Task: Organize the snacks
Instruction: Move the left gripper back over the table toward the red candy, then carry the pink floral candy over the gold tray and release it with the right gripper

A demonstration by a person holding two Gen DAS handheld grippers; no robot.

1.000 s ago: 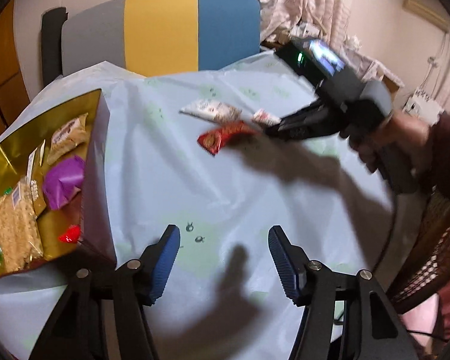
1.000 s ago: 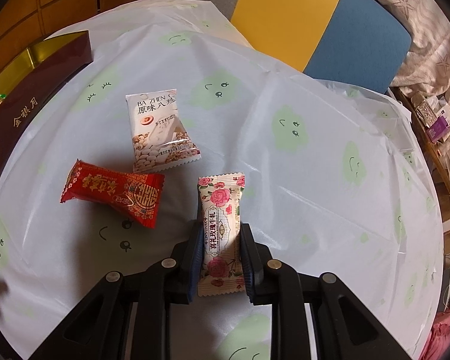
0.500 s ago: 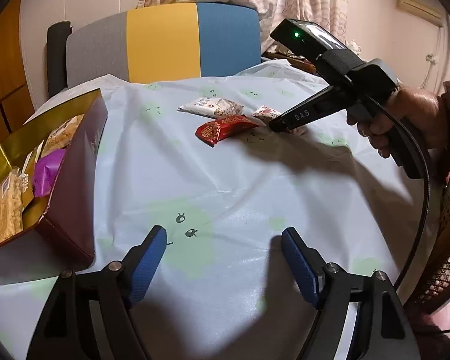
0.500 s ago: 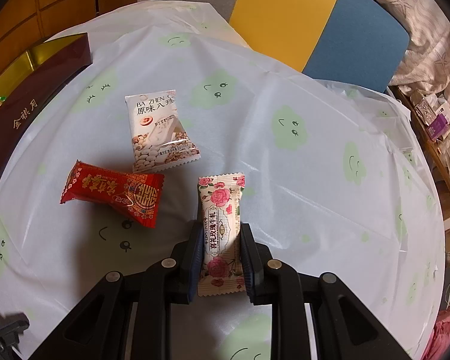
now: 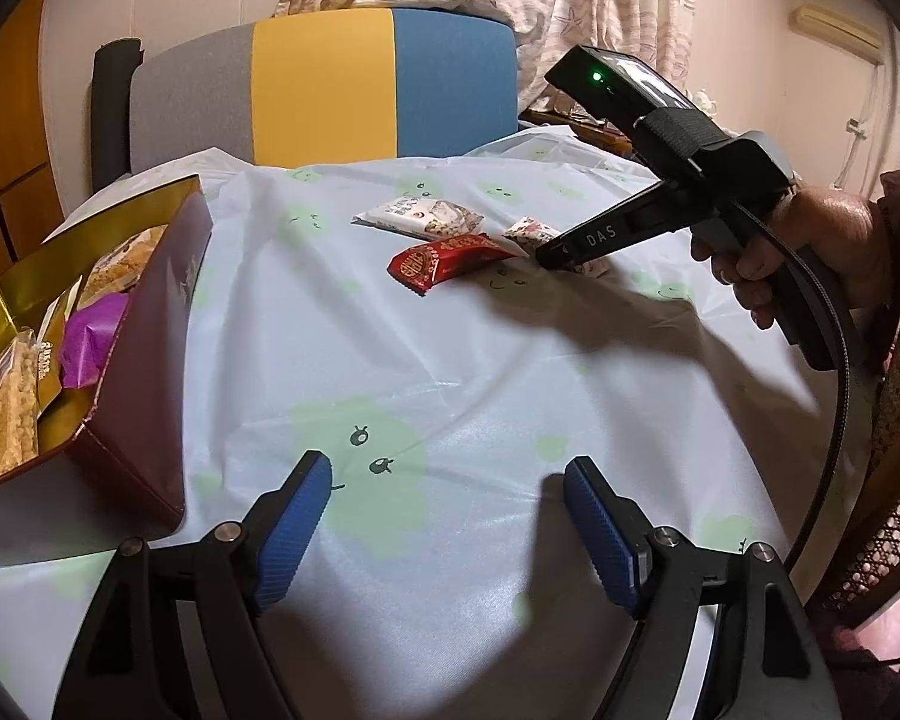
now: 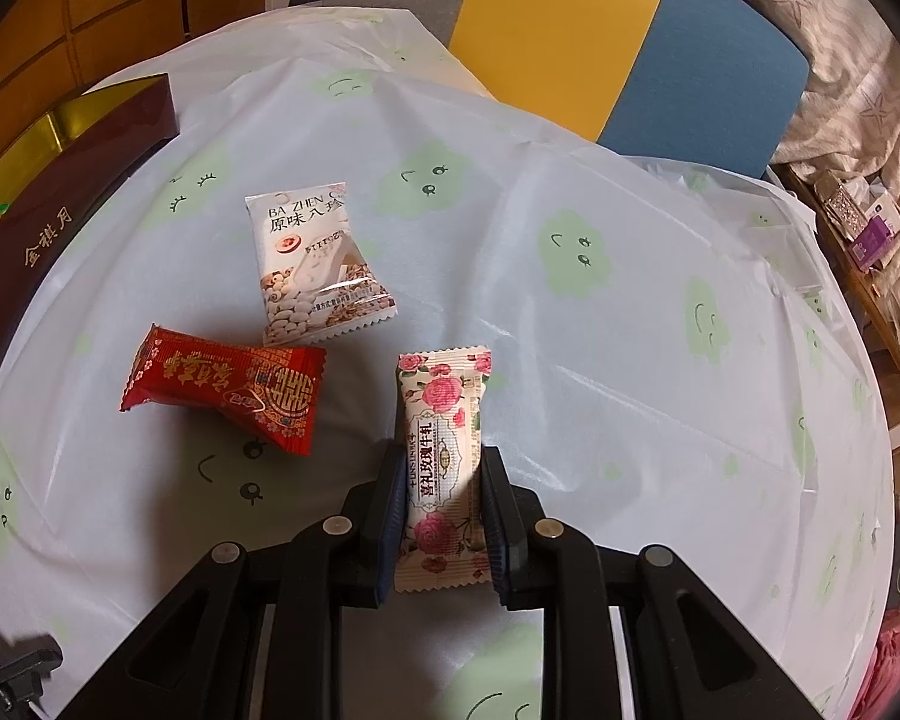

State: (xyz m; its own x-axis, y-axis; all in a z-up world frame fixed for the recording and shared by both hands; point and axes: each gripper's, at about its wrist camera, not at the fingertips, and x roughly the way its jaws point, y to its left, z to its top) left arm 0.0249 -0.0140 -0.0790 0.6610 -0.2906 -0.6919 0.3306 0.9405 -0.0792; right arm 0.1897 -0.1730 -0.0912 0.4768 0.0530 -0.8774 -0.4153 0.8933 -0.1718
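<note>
Dropped lower, my left tongs (image 5: 447,531) gape empty while my right tongs (image 6: 442,516) clamp the rose bar (image 6: 444,462) lengthwise, box (image 6: 72,180) far left.

The left gripper (image 5: 447,525) hangs over the pale worktop (image 5: 450,360), its blue fingers (image 5: 294,522) wide apart with nothing between them. To the left, a maroon box (image 5: 150,372) (gold-lined) holds several snack packets. Farther back lie a white packet (image 5: 420,217) and a red packet (image 5: 450,258), just beside each other. The right gripper (image 5: 555,253), held in a hand (image 5: 810,252), has its tip down on a rose-patterned packet (image 5: 531,231) there.
</note>
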